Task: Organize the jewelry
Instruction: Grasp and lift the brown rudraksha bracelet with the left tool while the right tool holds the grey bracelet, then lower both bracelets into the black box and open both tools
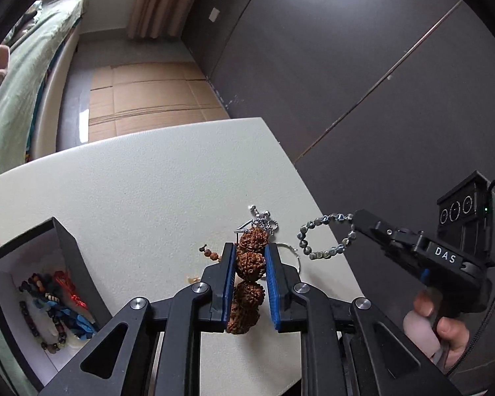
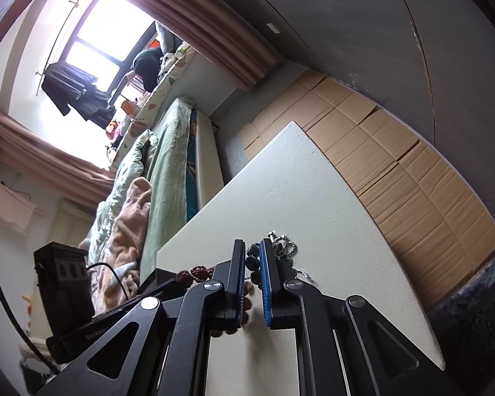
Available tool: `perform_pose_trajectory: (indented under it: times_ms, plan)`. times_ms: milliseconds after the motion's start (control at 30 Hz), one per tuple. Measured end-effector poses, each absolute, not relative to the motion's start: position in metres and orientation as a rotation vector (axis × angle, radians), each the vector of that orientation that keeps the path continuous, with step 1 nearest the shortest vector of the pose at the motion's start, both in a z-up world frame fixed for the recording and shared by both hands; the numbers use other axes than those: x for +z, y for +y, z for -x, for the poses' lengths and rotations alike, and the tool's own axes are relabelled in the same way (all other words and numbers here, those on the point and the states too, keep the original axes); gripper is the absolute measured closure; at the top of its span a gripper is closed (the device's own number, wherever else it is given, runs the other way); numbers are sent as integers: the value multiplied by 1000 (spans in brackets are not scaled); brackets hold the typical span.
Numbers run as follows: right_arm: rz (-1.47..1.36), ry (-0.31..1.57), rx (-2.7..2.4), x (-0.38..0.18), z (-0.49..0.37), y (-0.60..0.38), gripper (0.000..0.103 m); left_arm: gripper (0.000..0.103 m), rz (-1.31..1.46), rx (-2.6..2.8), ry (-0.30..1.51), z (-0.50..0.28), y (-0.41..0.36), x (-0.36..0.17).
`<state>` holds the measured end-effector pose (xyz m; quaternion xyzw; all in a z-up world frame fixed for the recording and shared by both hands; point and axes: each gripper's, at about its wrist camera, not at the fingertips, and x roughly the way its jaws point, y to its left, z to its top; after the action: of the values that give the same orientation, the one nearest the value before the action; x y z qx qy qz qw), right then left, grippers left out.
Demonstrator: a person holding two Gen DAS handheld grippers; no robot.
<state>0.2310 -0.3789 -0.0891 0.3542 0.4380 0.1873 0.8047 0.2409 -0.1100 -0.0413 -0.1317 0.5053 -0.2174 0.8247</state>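
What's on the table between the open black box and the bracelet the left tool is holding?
Only bare table between the box and the brown bracelet, apart from small brown beads beside the tool; left wrist view.

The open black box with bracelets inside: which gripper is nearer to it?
Left. The left gripper, clamping the brown walnut-bead string, sits just beside the black box. The right gripper, holding the grey bead bracelet, is farther off, beyond the left one.

The tabletop (image 1: 142,198) looks matt, finely grained white foam. Rough, wrinkled brown seed beads (image 1: 250,264) sit between ribbed blue rubbery fingers (image 1: 229,283). At two o'clock, glossy grey stone beads (image 1: 316,254); beyond, shiny metal ball chain (image 1: 264,222).
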Motion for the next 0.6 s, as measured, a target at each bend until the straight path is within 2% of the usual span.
perform_pose_trajectory:
  times_ms: [600]
  plan:
    - [-747, 896, 482, -70, -227, -355, 93, 85, 270, -439, 907, -214, -80, 20]
